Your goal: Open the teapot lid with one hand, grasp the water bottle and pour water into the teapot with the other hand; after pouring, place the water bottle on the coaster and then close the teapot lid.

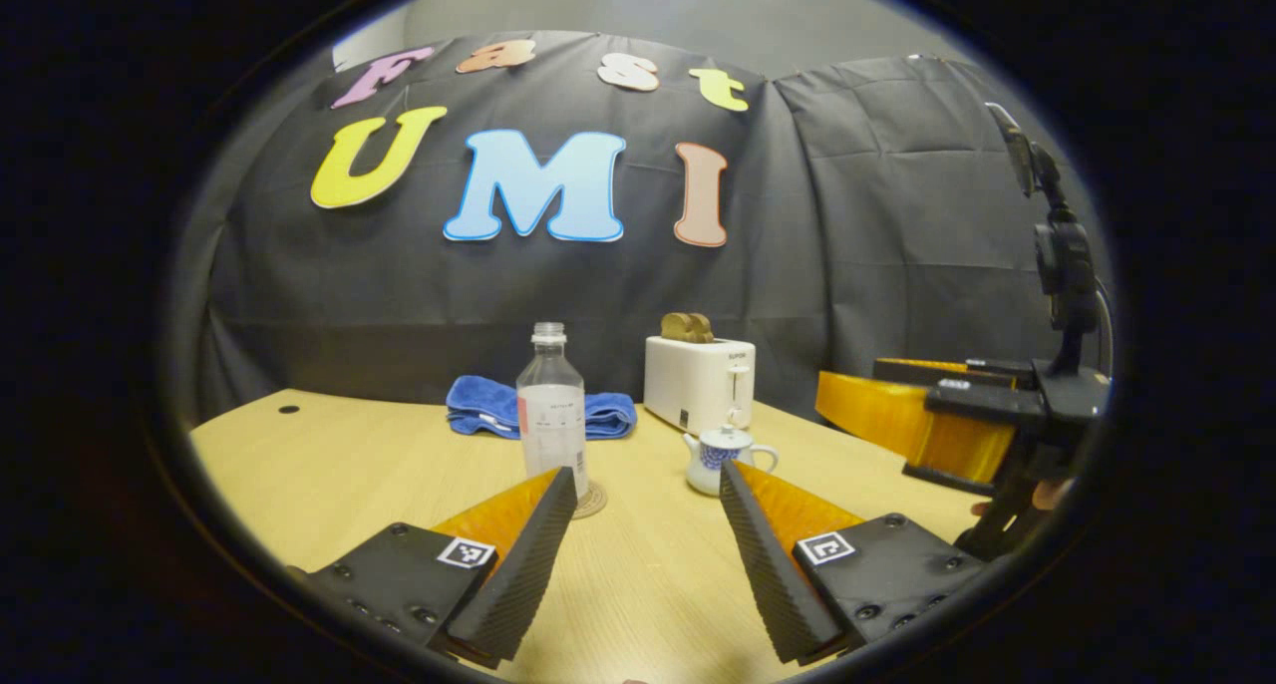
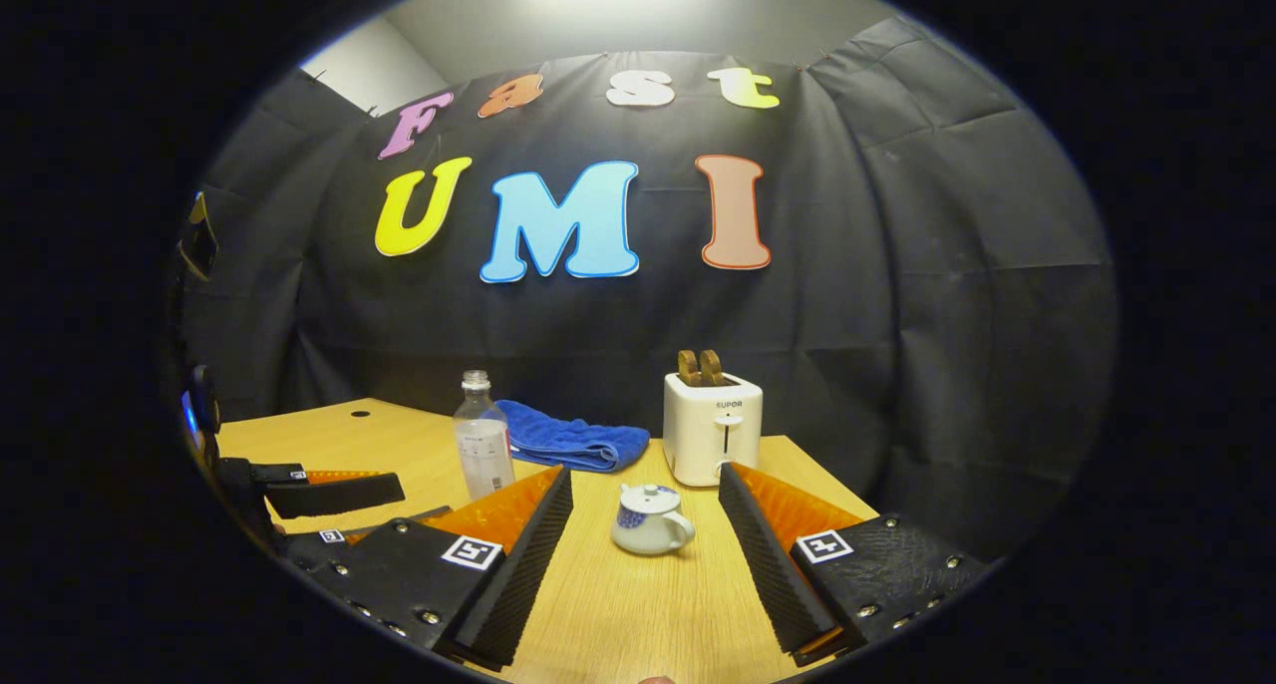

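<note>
A clear water bottle (image 1: 551, 405) (image 2: 482, 437) stands upright on the wooden table, its base at a round coaster (image 1: 591, 501) that my left finger partly hides. A small white teapot (image 1: 718, 457) (image 2: 648, 519) with a blue pattern sits to the bottle's right with its lid on. My left gripper (image 1: 648, 473) is open, a little short of both, with the bottle just beyond its left fingertip. My right gripper (image 2: 645, 473) is open too, and the teapot lies on the table ahead between its fingers. The right gripper (image 1: 847, 405) shows at the far right in the left gripper view.
A white toaster (image 1: 698, 380) (image 2: 712, 427) with two slices stands behind the teapot. A folded blue towel (image 1: 608, 413) (image 2: 568, 443) lies behind the bottle. The table (image 1: 329, 465) ends at the black cloth wall. A hand (image 1: 1047, 493) holds the right gripper.
</note>
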`<state>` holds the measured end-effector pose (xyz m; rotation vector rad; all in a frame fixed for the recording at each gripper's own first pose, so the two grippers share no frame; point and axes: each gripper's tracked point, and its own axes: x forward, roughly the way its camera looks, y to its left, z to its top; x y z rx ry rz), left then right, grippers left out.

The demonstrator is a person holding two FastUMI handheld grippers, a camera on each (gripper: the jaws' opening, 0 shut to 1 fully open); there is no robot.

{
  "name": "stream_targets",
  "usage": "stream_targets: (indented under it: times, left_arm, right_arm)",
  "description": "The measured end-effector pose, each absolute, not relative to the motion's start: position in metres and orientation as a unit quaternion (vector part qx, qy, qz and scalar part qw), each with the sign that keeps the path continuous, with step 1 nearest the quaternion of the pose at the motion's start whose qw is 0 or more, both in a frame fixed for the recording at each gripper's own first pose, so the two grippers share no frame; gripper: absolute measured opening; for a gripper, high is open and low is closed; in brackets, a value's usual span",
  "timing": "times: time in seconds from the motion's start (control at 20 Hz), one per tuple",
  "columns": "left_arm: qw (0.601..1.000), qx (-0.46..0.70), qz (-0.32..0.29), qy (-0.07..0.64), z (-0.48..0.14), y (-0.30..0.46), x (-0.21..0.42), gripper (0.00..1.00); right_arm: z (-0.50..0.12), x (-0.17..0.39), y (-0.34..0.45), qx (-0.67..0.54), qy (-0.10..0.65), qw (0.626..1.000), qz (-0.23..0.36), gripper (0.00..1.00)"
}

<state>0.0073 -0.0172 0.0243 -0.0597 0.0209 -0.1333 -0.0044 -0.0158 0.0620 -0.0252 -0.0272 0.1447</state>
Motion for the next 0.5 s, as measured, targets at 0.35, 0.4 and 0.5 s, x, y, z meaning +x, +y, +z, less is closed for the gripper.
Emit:
stream_targets:
  times: [0.35, 0.4, 0.5]
  left_arm:
    - [0.999, -0.019, -0.037, -0.017, 0.039, -0.017, -0.027, 1.0]
    - [0.999, -0.021, -0.033, -0.019, 0.039, -0.017, -0.031, 1.0]
    - [0.999, -0.024, -0.022, -0.023, 0.038, -0.016, -0.035, 1.0]
  right_arm:
    - [0.029, -0.037, -0.025, 0.003, -0.011, 0.998, 0.057, 0.92]
    - [0.027, -0.038, -0.028, 0.004, -0.012, 0.999, 0.053, 0.92]
    - [0.023, -0.042, -0.032, 0.008, -0.014, 0.999, 0.048, 0.92]
